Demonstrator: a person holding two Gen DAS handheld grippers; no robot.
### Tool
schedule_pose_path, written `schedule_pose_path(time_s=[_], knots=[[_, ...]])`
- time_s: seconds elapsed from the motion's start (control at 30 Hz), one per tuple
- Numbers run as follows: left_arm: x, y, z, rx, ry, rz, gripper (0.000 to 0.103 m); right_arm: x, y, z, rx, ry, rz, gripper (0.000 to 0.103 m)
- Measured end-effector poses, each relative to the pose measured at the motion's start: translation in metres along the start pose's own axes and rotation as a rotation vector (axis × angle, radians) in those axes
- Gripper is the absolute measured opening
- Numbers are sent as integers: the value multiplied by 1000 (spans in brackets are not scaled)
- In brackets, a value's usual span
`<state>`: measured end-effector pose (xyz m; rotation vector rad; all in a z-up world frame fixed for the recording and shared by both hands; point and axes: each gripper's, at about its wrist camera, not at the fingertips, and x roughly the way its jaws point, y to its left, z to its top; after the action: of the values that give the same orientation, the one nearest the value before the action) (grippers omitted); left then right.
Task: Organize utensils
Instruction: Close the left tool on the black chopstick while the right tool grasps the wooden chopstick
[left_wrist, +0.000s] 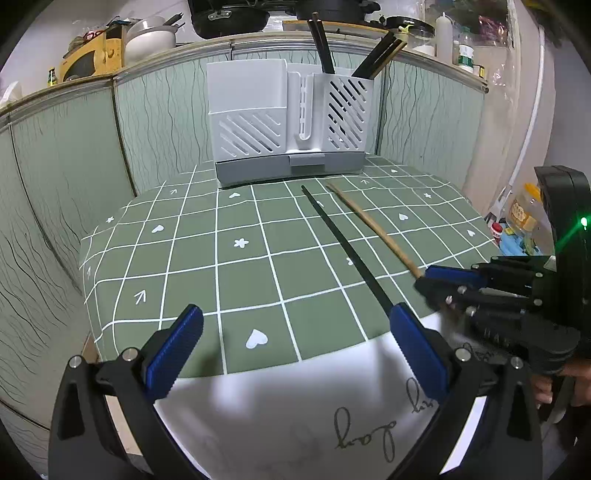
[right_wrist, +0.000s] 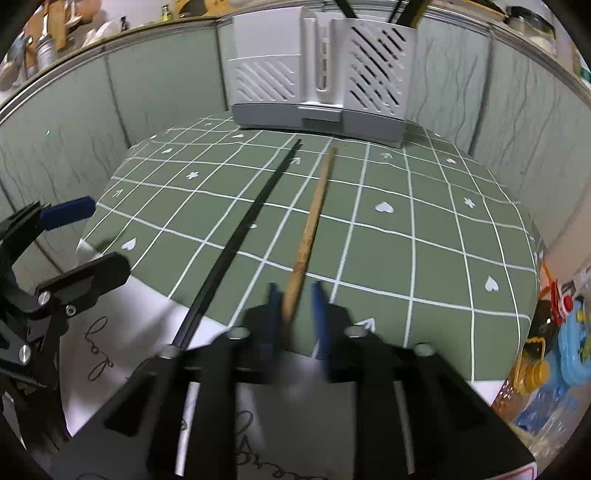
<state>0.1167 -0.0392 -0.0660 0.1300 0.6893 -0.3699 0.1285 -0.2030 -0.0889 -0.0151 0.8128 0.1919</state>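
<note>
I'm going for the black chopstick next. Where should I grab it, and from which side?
Grip the black chopstick at its near end, where it runs off the green cloth onto the white edge. It lies flat, pointing toward the holder, so come down from above with the fingers straddling it crosswise. The open left gripper sits closest, with the stick beside its right finger.

Wooden chopstick (right_wrist: 308, 229) matt; utensil rack (left_wrist: 288, 118) smooth plastic.
</note>
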Motion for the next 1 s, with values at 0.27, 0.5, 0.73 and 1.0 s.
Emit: schedule_pose_path(time_s=[0.27, 0.5, 0.73, 1.0], knots=[[3, -6, 0, 10, 3, -19, 98, -1, -11, -1, 61, -2, 2, 6], [7, -24, 3, 53, 1, -39, 98, -8, -29, -6, 102, -10, -2, 6], [24, -38, 7, 65, 50, -51, 86, -16, -44, -10, 143, -28, -8, 6], [48, -46, 14, 63, 96, -54, 60, -16, -44, -4, 121, -21, -17, 6]])
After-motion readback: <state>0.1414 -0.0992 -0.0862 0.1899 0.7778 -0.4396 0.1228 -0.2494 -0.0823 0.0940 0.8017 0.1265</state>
